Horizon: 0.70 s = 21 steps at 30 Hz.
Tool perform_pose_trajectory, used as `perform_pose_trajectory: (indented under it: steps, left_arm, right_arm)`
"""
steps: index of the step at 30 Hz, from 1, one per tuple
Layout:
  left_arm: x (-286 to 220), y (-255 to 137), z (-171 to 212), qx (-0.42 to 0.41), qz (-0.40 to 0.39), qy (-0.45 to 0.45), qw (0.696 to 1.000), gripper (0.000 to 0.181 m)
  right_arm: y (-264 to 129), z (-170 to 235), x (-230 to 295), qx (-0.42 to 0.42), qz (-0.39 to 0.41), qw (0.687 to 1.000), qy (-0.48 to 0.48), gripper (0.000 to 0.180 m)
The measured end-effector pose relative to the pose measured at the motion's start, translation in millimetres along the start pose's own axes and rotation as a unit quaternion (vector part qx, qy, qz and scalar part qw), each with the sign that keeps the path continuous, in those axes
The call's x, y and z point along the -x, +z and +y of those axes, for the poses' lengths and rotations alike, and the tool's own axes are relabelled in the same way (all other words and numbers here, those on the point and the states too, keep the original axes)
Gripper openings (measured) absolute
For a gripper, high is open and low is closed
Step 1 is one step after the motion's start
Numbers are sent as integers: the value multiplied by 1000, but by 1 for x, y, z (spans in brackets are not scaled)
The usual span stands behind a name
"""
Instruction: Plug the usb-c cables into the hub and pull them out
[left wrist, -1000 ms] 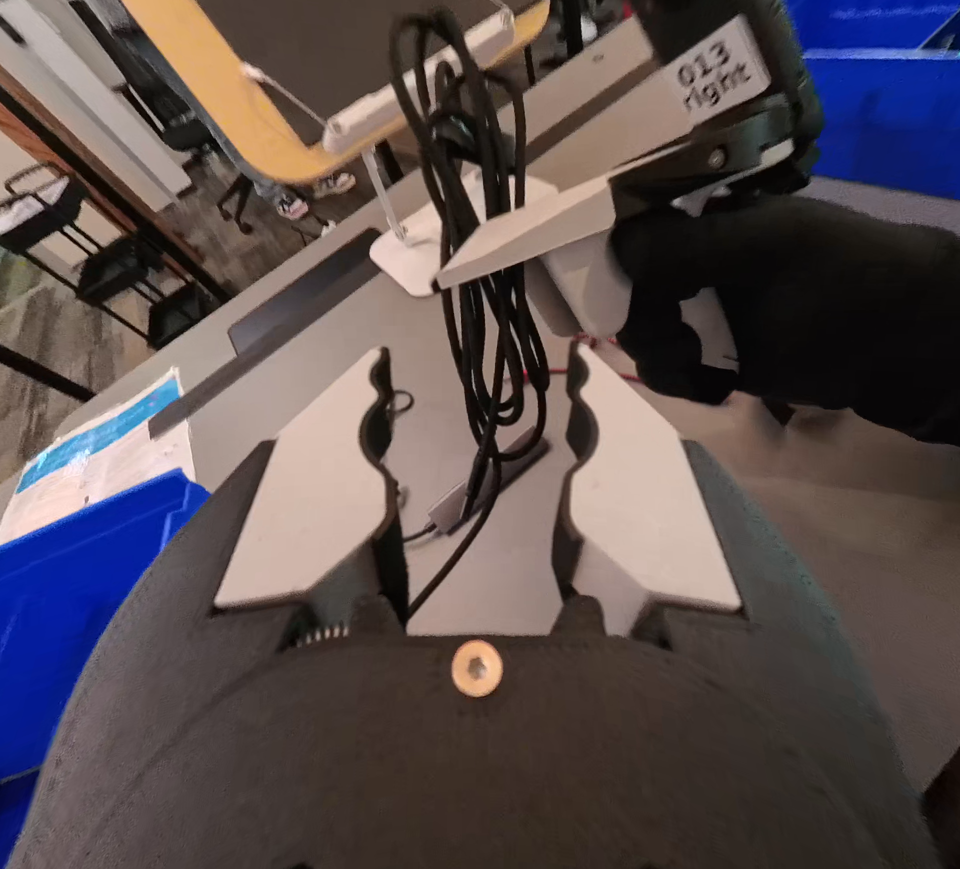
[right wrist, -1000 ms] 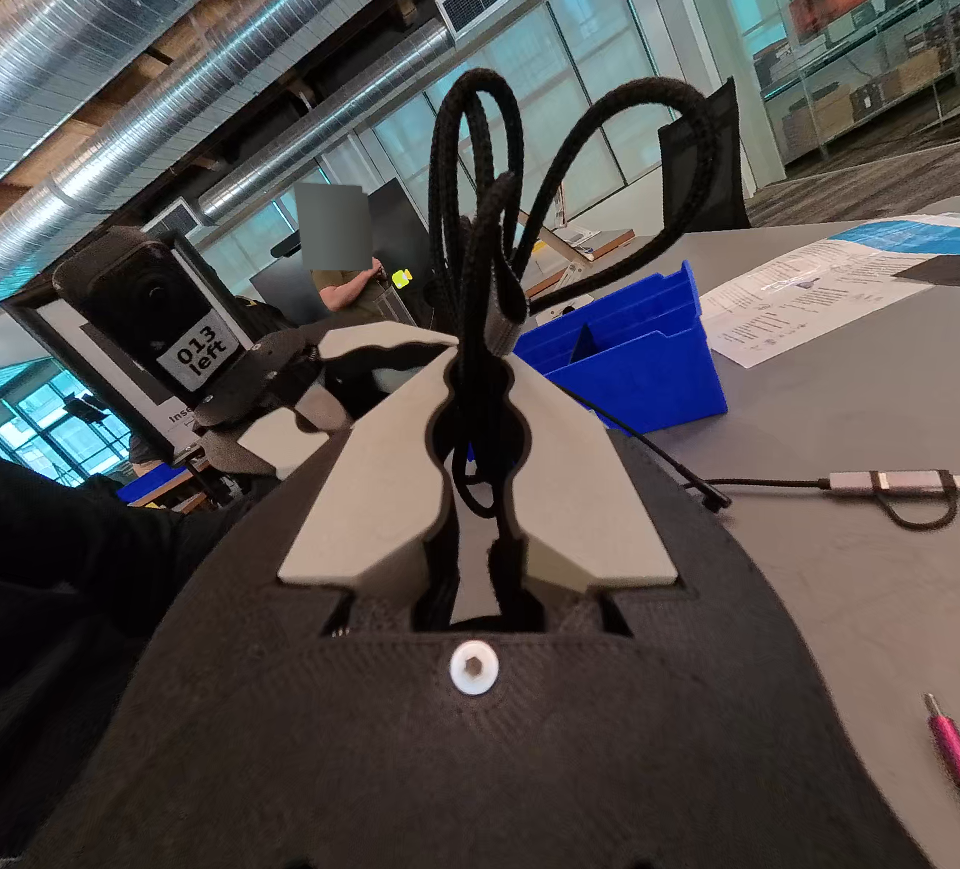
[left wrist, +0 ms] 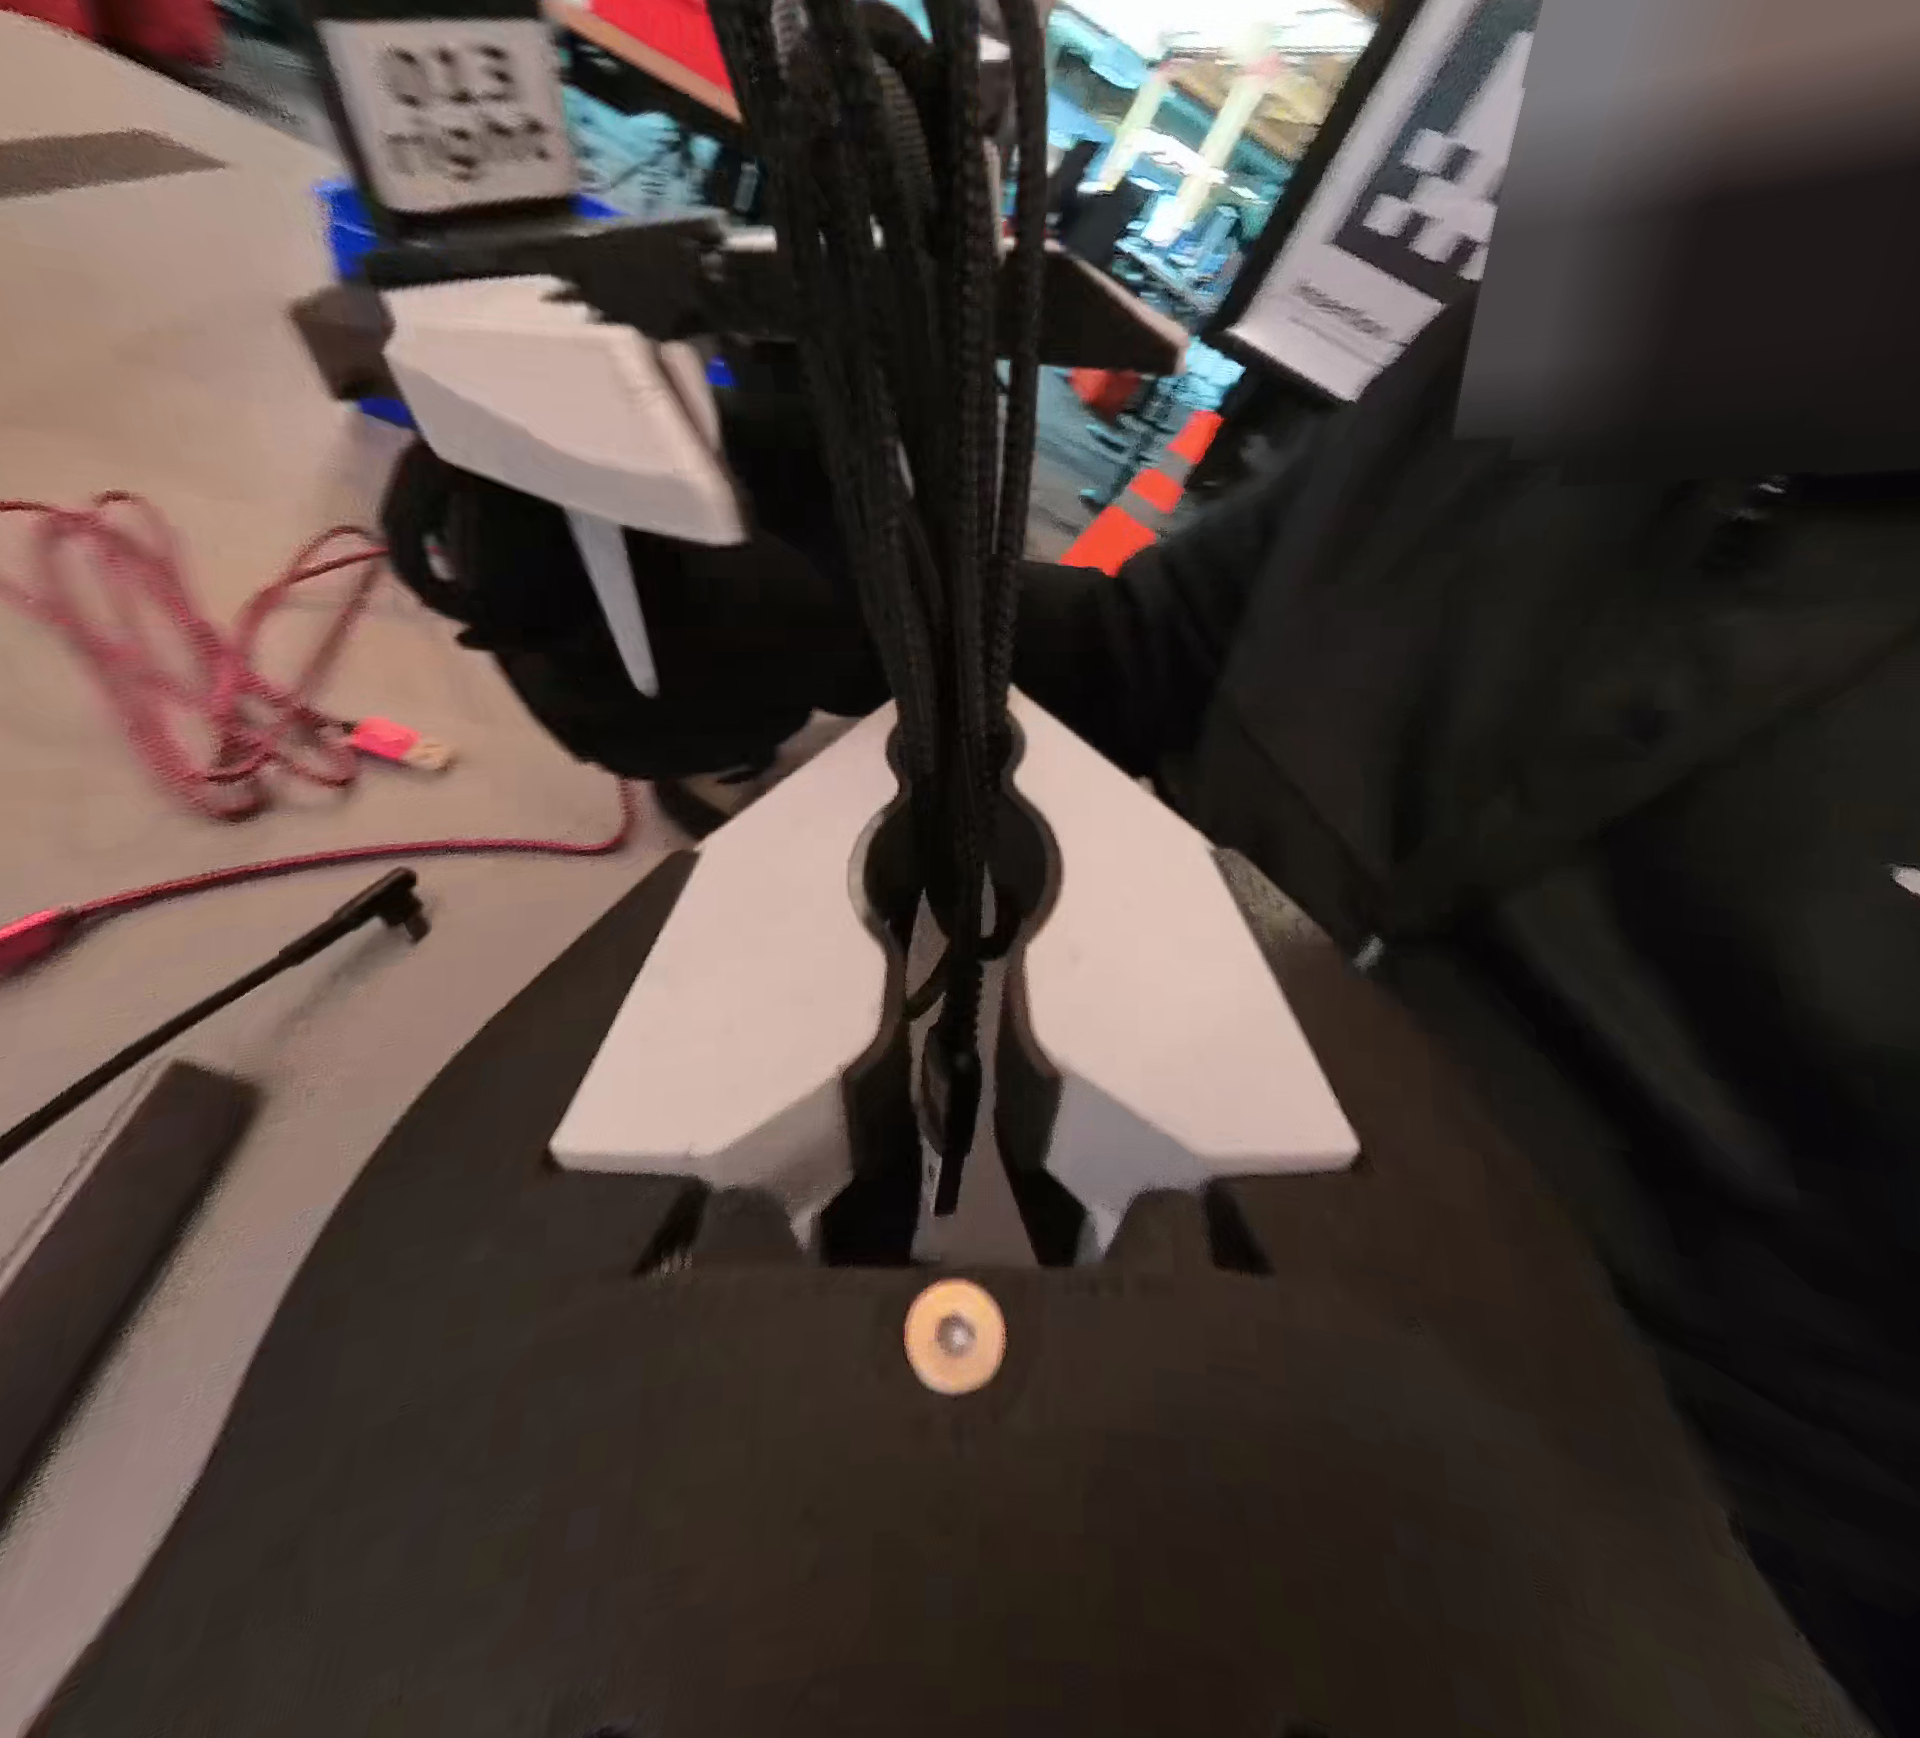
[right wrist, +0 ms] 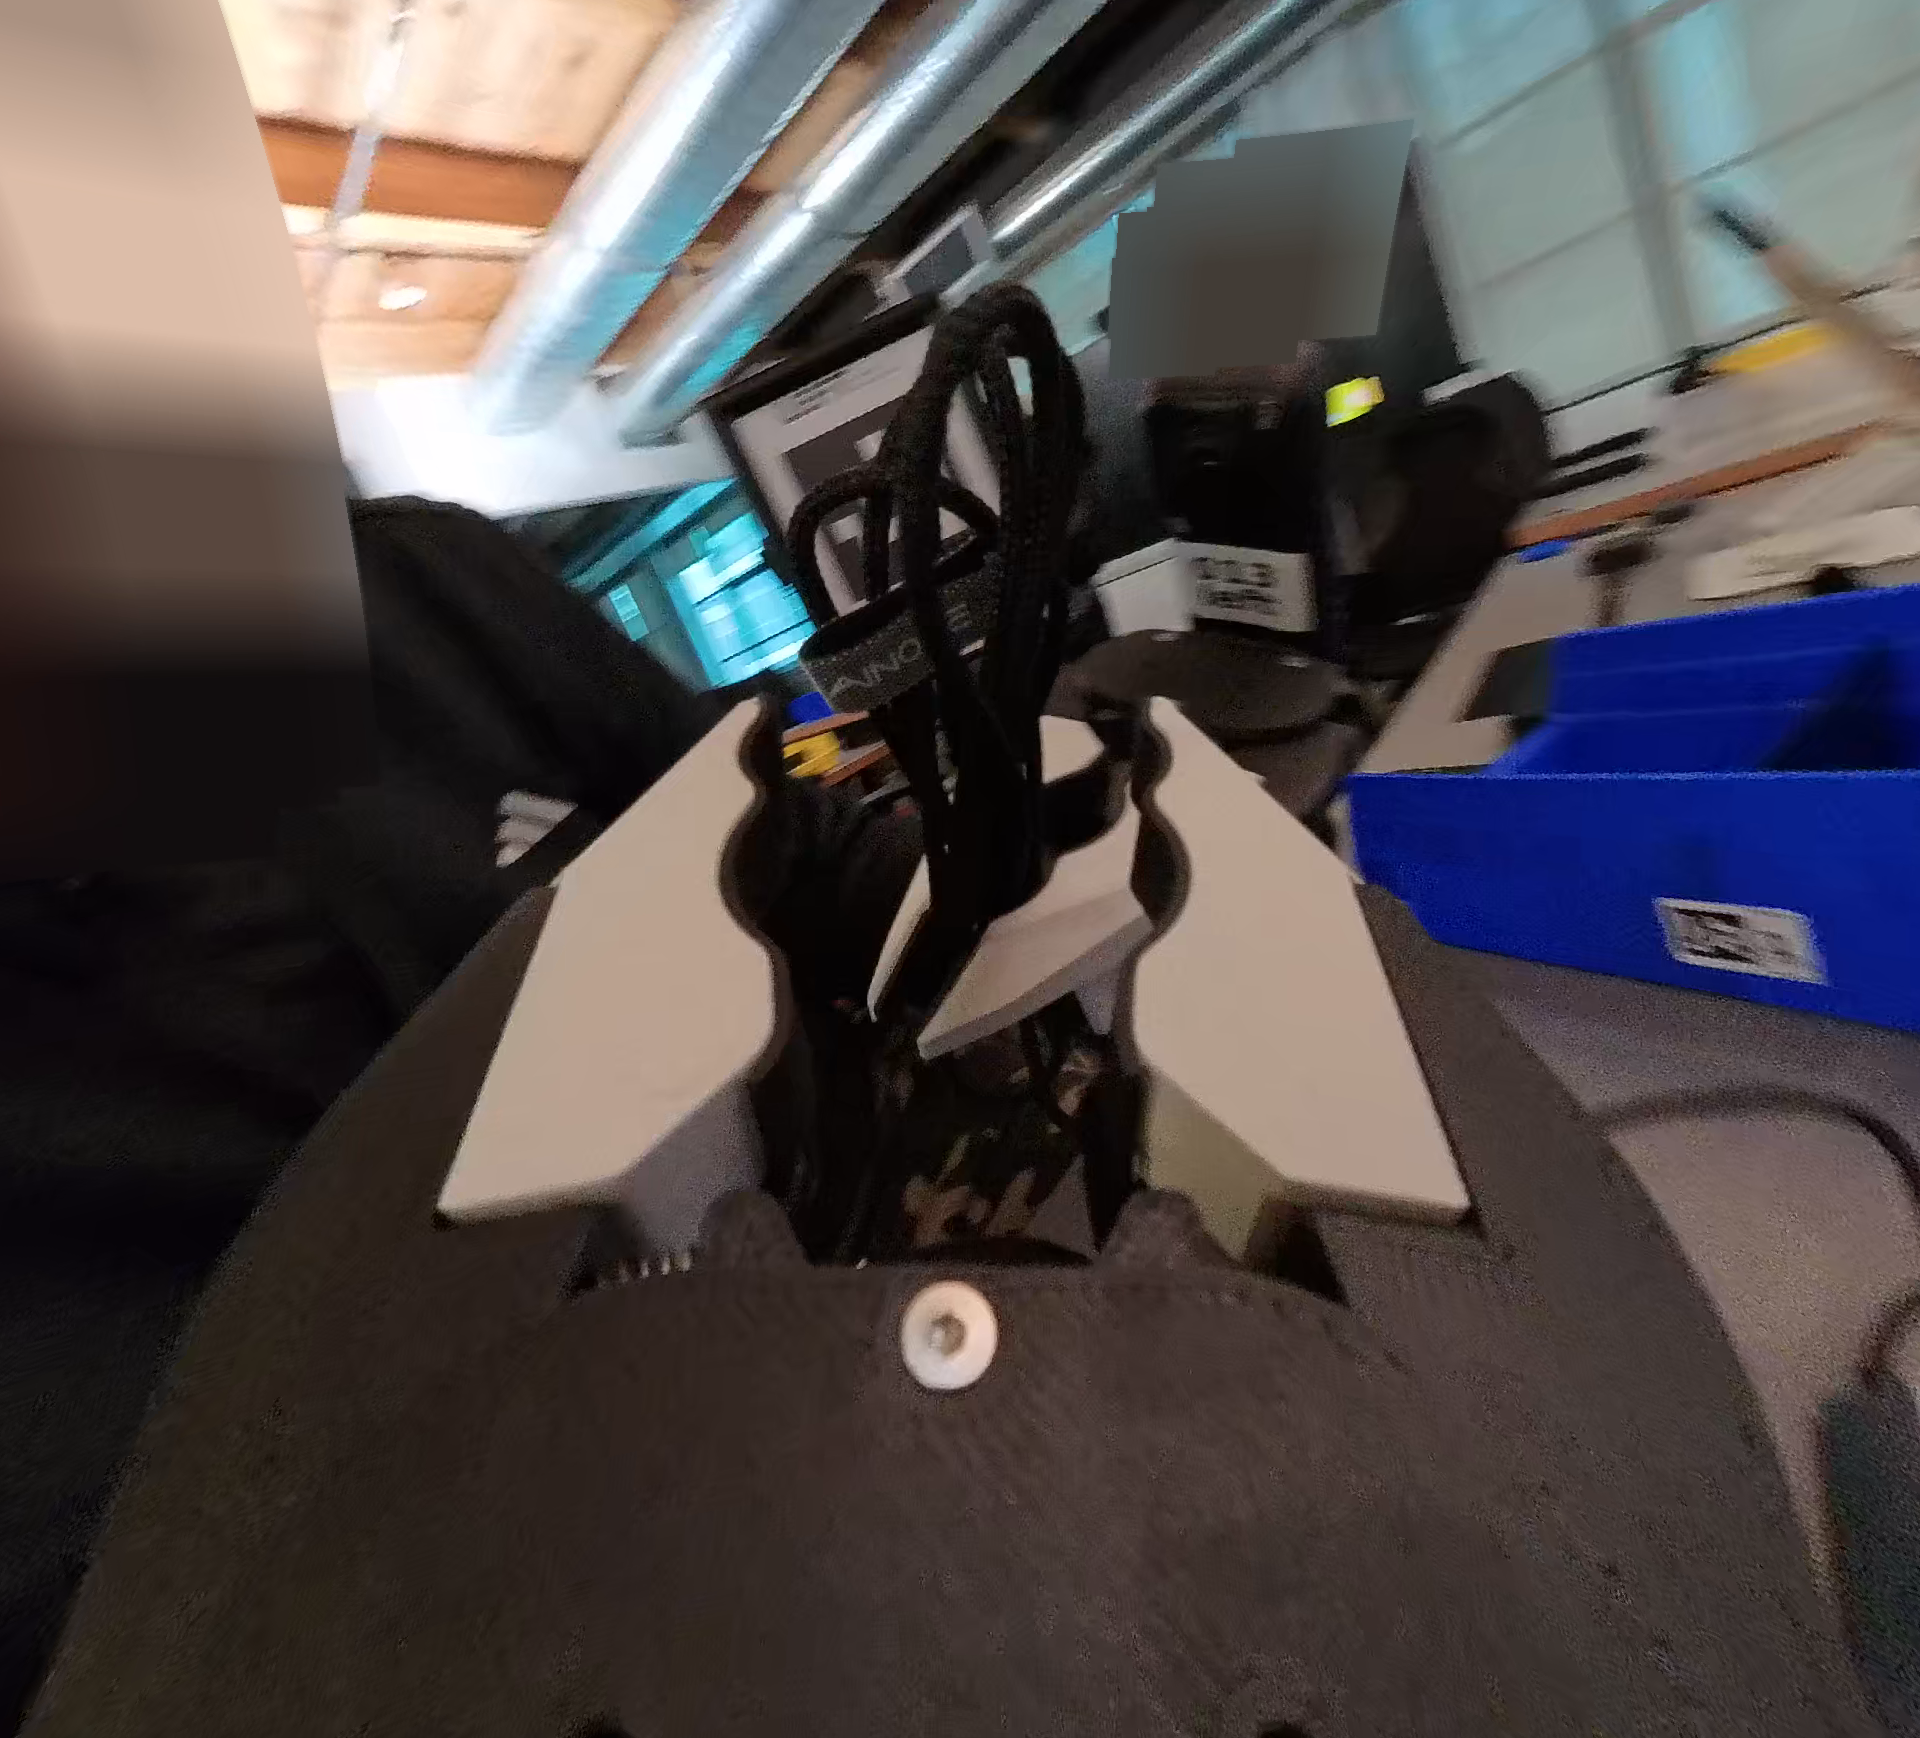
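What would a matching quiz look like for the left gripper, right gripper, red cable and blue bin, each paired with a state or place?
Things:
1. left gripper
2. right gripper
3. red cable
4. blue bin

States or places:
A. open
B. lying loose on the table
C. shut on the black cable bundle
D. at the right side of the right wrist view

Pairs: 1-C, 2-A, 3-B, 4-D.

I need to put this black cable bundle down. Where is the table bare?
Bare grey table lies behind the pink cable, up to the right gripper. Nearer, it is crowded: the pink cable's loops, a thin black cable and a dark flat strip. The left gripper grips the black cable bundle.
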<state>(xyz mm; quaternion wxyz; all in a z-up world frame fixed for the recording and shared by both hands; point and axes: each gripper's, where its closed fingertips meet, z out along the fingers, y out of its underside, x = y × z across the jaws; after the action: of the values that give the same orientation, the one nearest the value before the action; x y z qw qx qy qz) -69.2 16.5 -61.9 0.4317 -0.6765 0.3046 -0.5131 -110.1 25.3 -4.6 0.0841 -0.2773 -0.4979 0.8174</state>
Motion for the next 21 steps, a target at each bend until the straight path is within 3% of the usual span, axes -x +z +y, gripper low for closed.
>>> perform_pose_trajectory:
  steps: [3,6,8,11,16,18,21]
  left_arm:
    - [-15,1,11,19,78,-7,997,6]
    - [-26,1,13,20,133,-7,991,7]
    - [-27,1,11,14,151,-14,988,6]
    - [-19,-1,12,10,142,-23,990,6]
    - [-4,-4,10,-3,98,-30,995,11]
    - [5,-7,6,-15,66,-34,997,19]
    - [12,-15,-6,-33,16,-37,999,46]
  right_arm:
    - [10,7,18,29,-71,997,-14,52]
    - [16,11,23,46,-97,994,-22,43]
    - [16,11,19,48,-84,995,-36,26]
    - [13,12,7,52,-43,997,-46,15]
    - [11,11,-4,50,5,997,-53,10]
    - [7,8,-9,45,21,997,-52,9]
    - [2,6,-17,43,38,997,-53,9]
